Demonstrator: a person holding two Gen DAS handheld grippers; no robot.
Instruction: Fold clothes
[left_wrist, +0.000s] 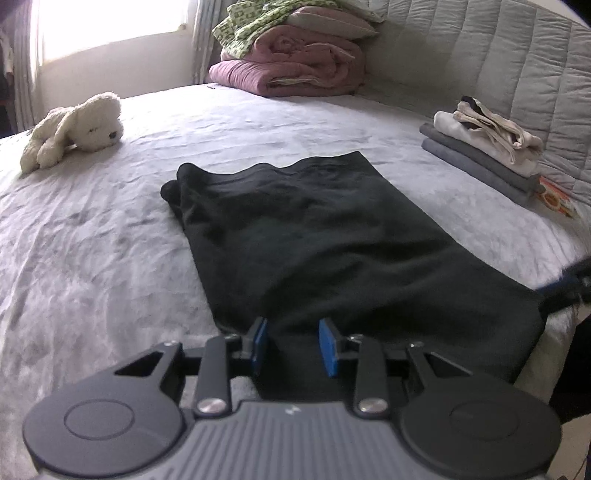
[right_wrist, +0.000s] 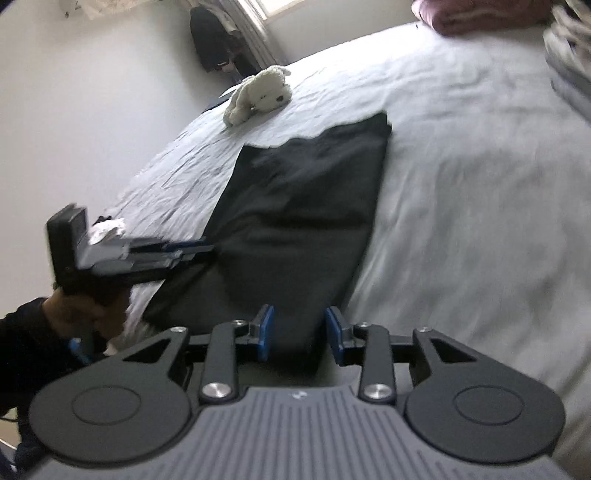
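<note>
A black garment (left_wrist: 332, 240), folded into a long rectangle, lies flat on a bed (left_wrist: 92, 258) covered with a pale grey sheet, its near end at the edge of the mattress and its far end pointing toward the middle of the bed. Left gripper (left_wrist: 295, 349) – jaws partly apart, blue pads standing either side of the garment's near edge; dark cloth shows in the gap, but whether the pads press on it cannot be told. Right gripper (right_wrist: 300, 334) – jaws likewise partly apart above the near right corner of the garment; cloth is seen between the pads, with a visible gap on each side, so nothing appears to be clamped. In the right wrist view the left gripper (right_wrist: 192, 251) reaches in from the left, held by a hand (right_wrist: 92, 306) in a dark sleeve, its tips at the garment's left edge. A white plush dog (left_wrist: 77, 129) lies beyond the garment toward the far left. A stack of folded clothes (left_wrist: 484, 151), grey below and cream above, sits at the right beside a quilted grey headboard (left_wrist: 498, 55). Rolled pink blankets (left_wrist: 295, 70) with a green patterned cloth (left_wrist: 258, 26) on top are piled at the far corner
</note>
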